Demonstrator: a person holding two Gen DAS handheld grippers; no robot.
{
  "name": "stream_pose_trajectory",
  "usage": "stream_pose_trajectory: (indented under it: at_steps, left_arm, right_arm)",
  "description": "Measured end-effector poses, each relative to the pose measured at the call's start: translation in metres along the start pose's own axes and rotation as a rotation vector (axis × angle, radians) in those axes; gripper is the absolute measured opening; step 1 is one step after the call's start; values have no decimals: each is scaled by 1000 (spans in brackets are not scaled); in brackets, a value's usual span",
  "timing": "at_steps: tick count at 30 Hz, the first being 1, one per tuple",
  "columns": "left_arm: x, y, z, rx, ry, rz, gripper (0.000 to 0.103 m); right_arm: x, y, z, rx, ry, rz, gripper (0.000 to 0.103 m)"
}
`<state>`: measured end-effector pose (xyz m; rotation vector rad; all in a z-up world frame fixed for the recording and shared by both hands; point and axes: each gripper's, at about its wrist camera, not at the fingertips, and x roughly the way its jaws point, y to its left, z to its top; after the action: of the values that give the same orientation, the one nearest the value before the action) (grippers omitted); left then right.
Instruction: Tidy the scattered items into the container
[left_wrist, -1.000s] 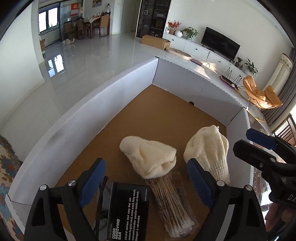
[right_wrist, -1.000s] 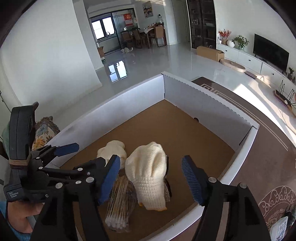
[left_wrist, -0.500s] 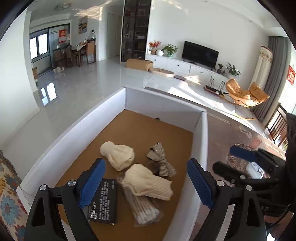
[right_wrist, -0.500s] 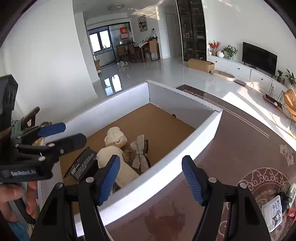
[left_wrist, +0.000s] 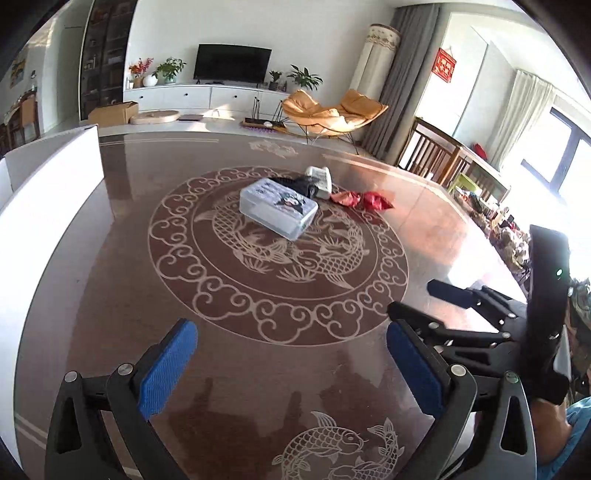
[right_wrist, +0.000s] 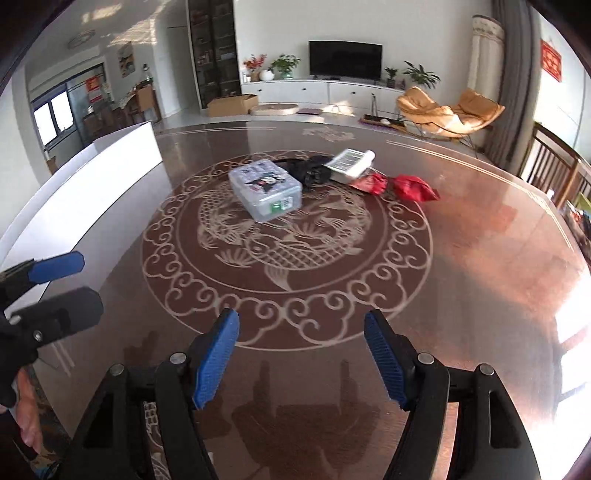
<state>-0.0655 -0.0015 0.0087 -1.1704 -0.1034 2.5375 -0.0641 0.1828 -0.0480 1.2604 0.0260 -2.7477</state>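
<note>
Living room seen across a dark glossy table.
White walls; a television (right_wrist: 345, 59) above a long white cabinet (right_wrist: 321, 92) with potted plants (right_wrist: 283, 64); an orange lounge chair (left_wrist: 332, 110) beside grey curtains (left_wrist: 402, 74); sunlight enters from windows (left_wrist: 570, 155) at right.

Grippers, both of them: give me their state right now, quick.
Left gripper: jaws opening, nothing between them.
Right gripper: open, holding nothing.

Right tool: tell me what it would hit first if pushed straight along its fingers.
Probably the bare table top: the empty right tool points down at it, short of the clear plastic box. Depth is uncertain.
</note>
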Motion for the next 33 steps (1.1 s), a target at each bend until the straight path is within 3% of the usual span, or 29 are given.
stream_pose_trajectory:
  at_steps: [4, 8, 16, 33]
  left_arm:
    - [31, -10, -7, 41, 21, 13, 103]
    - [41, -10, -6, 77, 21, 32, 103]
    - [49, 9, -6, -23, 44, -4, 103]
    - [48, 8, -7, -4, 53, 15, 103]
  right_arm:
    - [3, -28, -13, 70, 2, -43, 71]
    - [15, -24, -18, 90, 10, -37, 71]
    - [26, -17, -19, 101, 27, -25, 73]
    - [33, -4, -18, 46, 55, -77, 78]
